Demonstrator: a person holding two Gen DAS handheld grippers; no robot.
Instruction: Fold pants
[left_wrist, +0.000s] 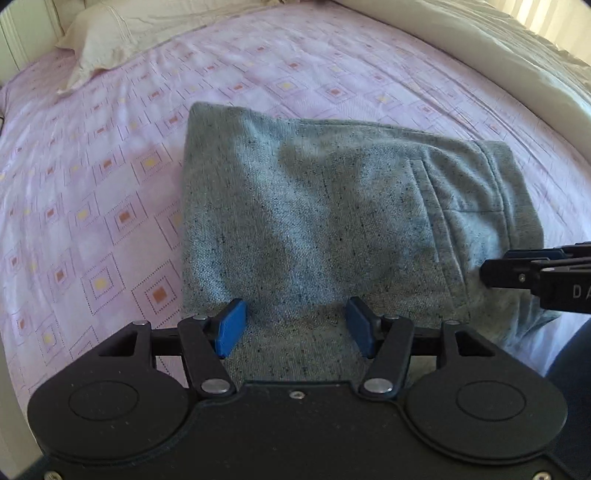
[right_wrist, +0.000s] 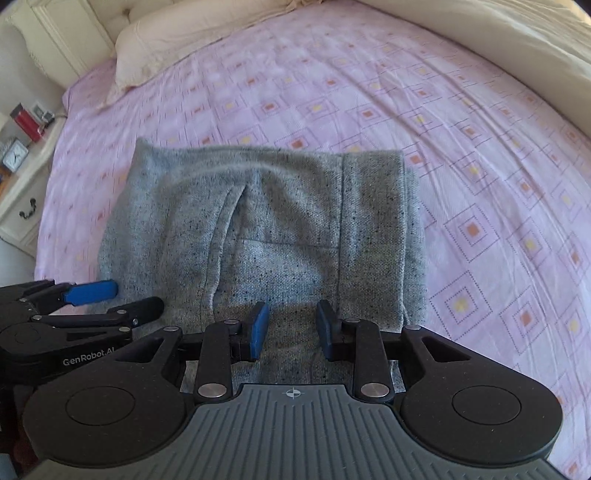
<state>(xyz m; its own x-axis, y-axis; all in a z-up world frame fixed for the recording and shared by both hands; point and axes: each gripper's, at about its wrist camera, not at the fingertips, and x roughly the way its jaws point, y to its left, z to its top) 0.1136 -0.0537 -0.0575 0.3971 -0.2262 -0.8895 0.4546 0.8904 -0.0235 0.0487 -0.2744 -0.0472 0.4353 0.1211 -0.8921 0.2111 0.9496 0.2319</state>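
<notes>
**Folded grey pants on the bed, both grippers at the near edge**

The grey speckled pants (left_wrist: 314, 206) lie folded into a compact rectangle on the pink patterned bedsheet (left_wrist: 92, 206), near the front edge of the bed. A slanted pocket opening and the waistband show on the top layer, toward the right end of the bundle in the left wrist view.

The left gripper (left_wrist: 295, 326) sits at the near edge of the pants with its jaws spread wide. Its blue pads (left_wrist: 231, 326) stand on either side of a strip of fabric, with a clear gap on each side, so nothing is clamped between them.

The right gripper (right_wrist: 291, 328) is also at the near edge, further toward the waistband end. Its jaws are partly open, narrower than the left pair, and the cloth between the pads (right_wrist: 258, 330) looks loose rather than pinched.

In the right wrist view the left gripper (right_wrist: 118, 301) reaches in from the left, one blue pad touching the side of the bundle.

A cream pillow (right_wrist: 166, 40) lies at the head of the bed, and a cream duvet (left_wrist: 498, 62) is bunched along the far side. A white nightstand (right_wrist: 22, 192) beside the bed carries a small clock (right_wrist: 15, 155) and a red box (right_wrist: 28, 123).
</notes>
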